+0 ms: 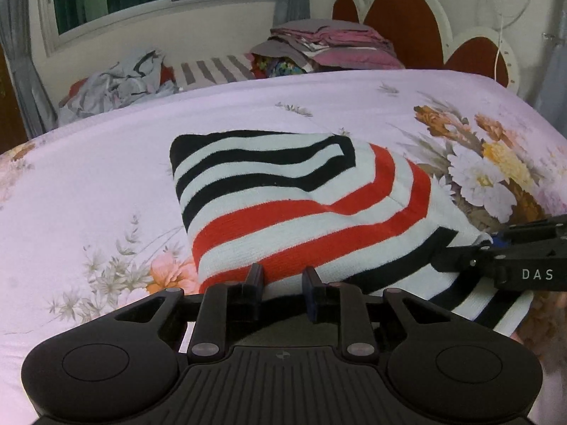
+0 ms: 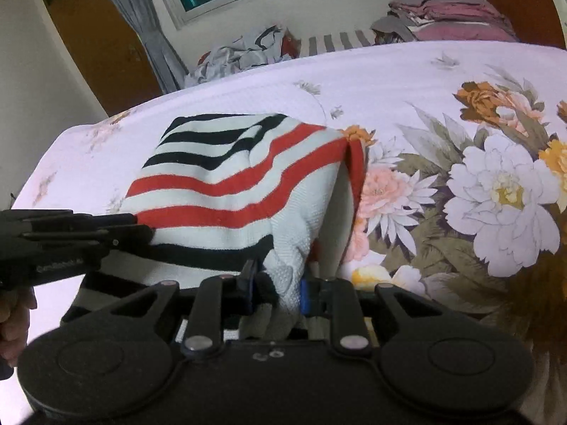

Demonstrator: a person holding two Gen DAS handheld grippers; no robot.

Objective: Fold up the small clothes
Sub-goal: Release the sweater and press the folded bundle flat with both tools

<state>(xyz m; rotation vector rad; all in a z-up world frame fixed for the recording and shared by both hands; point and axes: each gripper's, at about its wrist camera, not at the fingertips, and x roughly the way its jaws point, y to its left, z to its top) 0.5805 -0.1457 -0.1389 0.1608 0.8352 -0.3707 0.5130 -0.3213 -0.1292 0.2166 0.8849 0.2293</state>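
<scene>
A knitted garment (image 1: 301,191) with black, white and red stripes lies partly folded on the flowered bed sheet (image 1: 106,177). Its near edge is lifted off the sheet. My left gripper (image 1: 283,279) is shut on that near edge, with cloth running between its fingers. From the right wrist view the left gripper (image 2: 141,228) pinches the garment (image 2: 230,177) at its left side. My right gripper (image 2: 278,285) is shut on a bunched white corner of the same garment. In the left wrist view the right gripper (image 1: 457,253) comes in from the right at the black-striped hem.
A stack of folded clothes (image 1: 329,42) sits at the far side of the bed by the red and white headboard (image 1: 400,17). Crumpled grey clothes (image 1: 120,81) lie far left under the window. A brown door (image 2: 95,35) stands left. A person's hand (image 2: 14,322) holds the left gripper.
</scene>
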